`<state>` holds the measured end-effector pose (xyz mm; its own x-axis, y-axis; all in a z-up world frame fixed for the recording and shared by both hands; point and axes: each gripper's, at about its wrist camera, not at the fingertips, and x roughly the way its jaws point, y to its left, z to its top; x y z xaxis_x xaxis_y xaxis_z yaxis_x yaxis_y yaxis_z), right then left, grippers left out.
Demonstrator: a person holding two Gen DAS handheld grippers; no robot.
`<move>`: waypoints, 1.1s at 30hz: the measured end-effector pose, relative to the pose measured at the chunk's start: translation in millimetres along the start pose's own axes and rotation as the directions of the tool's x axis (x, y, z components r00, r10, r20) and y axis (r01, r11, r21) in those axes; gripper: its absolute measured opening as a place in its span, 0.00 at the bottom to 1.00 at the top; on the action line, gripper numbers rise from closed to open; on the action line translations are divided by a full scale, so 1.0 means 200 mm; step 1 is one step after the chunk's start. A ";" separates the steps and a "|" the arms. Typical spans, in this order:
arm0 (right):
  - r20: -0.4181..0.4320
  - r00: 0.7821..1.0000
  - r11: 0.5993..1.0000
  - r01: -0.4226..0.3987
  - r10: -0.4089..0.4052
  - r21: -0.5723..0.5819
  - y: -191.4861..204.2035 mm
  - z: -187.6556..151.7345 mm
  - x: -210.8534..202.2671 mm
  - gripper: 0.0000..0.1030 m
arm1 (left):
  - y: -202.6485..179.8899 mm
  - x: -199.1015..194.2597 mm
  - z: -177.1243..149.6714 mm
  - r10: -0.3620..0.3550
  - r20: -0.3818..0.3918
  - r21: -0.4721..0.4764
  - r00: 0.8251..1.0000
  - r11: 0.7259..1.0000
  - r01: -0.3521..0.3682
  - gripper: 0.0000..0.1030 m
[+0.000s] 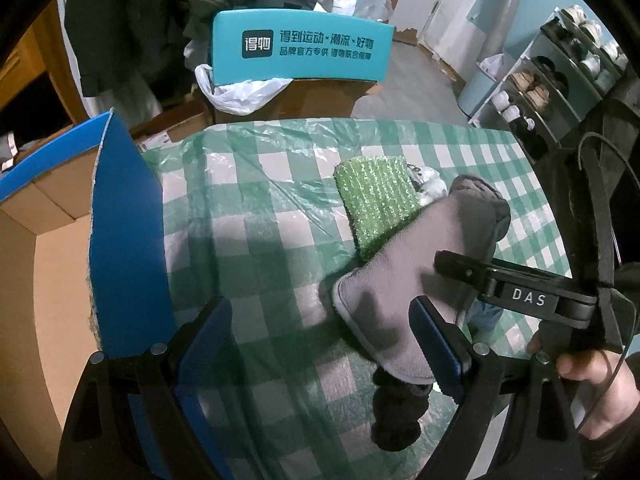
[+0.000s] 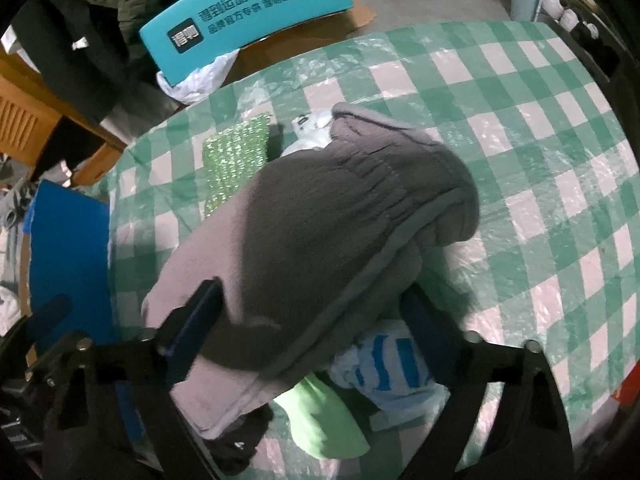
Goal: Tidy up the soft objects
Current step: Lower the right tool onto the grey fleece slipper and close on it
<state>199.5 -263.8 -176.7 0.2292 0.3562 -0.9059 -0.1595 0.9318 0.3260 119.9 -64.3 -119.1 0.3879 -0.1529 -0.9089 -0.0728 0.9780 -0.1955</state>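
Soft goods lie heaped on the green-and-white checked plastic tablecloth, which serves as the landmark here. A grey fleece mitten-shaped pouch with an elasticated cuff tops the heap, near the cloth's middle. Under it sit a sparkly green knitted scrubbing cloth, a white-and-blue striped fabric item, a lime-green cloth and a black knitted piece. The open blue-sided cardboard box stands at the cloth's left edge, probably as the collecting bin, its flap raised to keep the mouth clear.

The right gripper straddles the grey pouch: one blue pad sits against its left flank, the other against the folded right edge. The jaws are wide apart, and whether the pads already press the fleece cannot be told. The pouch lies directly between the fingers, its cuff pointing away.

The left gripper hangs spread and empty over bare tablecloth, with the pouch's near end just beside its right finger.
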 end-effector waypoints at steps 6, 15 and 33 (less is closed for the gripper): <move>0.025 0.999 0.999 -0.029 0.030 -0.030 0.02 -0.02 -0.03 0.52 | 0.00 -0.01 0.00 -0.005 0.000 -0.005 1.000 1.000 0.005 0.89; 0.064 0.996 0.996 -0.065 0.068 -0.056 0.04 -0.02 -0.14 0.23 | -0.02 -0.06 -0.01 -0.027 0.014 -0.008 1.000 1.000 0.027 0.89; 0.104 0.990 0.974 -0.074 0.098 -0.215 0.04 -0.09 -0.48 0.19 | -0.06 -0.14 -0.11 -0.088 0.009 -0.021 0.996 0.996 0.088 0.89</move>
<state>159.1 -290.8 -92.0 0.3112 0.4512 -0.8364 -0.3791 0.8660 0.3261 90.4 -74.7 -99.0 0.4010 -0.2372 -0.8848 -0.0577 0.9574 -0.2828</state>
